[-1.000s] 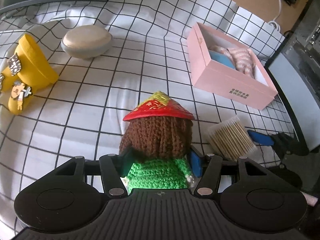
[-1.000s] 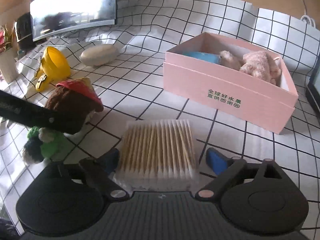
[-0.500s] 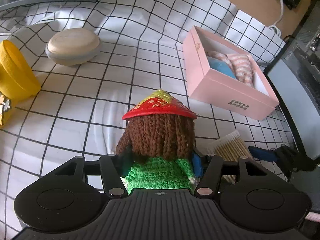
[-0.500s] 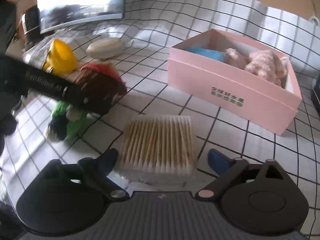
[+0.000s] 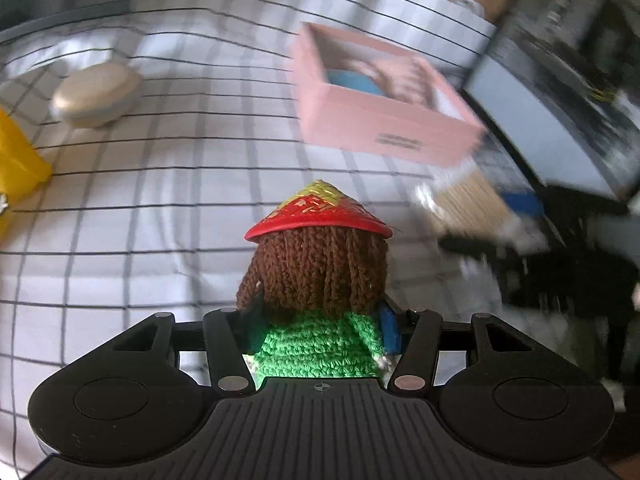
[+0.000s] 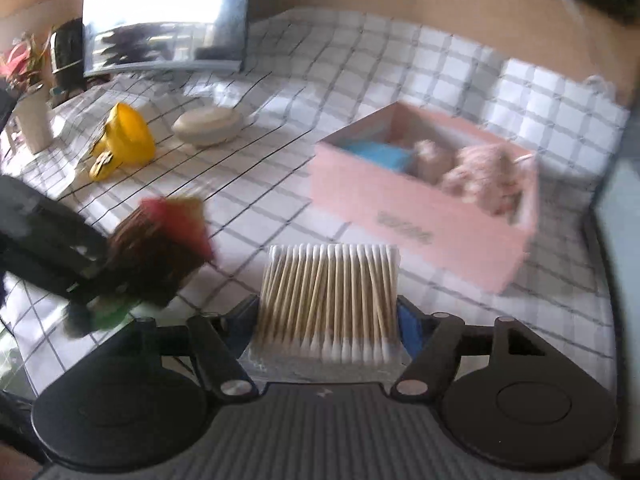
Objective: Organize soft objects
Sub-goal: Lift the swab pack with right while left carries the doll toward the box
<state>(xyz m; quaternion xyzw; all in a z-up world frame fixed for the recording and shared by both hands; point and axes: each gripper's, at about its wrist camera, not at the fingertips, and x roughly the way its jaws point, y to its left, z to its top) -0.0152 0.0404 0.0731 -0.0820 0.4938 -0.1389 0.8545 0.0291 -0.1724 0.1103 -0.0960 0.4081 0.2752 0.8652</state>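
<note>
My left gripper (image 5: 320,320) is shut on a crocheted doll (image 5: 320,272) with brown hair, a red hat and a green body, held above the checked cloth. The doll also shows blurred in the right wrist view (image 6: 156,248). My right gripper (image 6: 328,316) is shut on a clear pack of cotton swabs (image 6: 328,300), lifted off the cloth; the pack shows in the left wrist view (image 5: 468,204). The open pink box (image 5: 384,124) stands ahead and holds a blue item and pink plush toys (image 6: 480,172); its front wall shows in the right wrist view (image 6: 420,220).
A beige oval case (image 5: 96,96) and a yellow cup (image 6: 128,140) lie to the left on the checked cloth (image 5: 160,200). A monitor (image 6: 164,16) stands at the back left, another screen (image 5: 540,128) at the right.
My right gripper has closed on the cotton swab pack and lifted it. My left gripper has carried the doll up and toward the pink box. Both views are blurred by motion.
</note>
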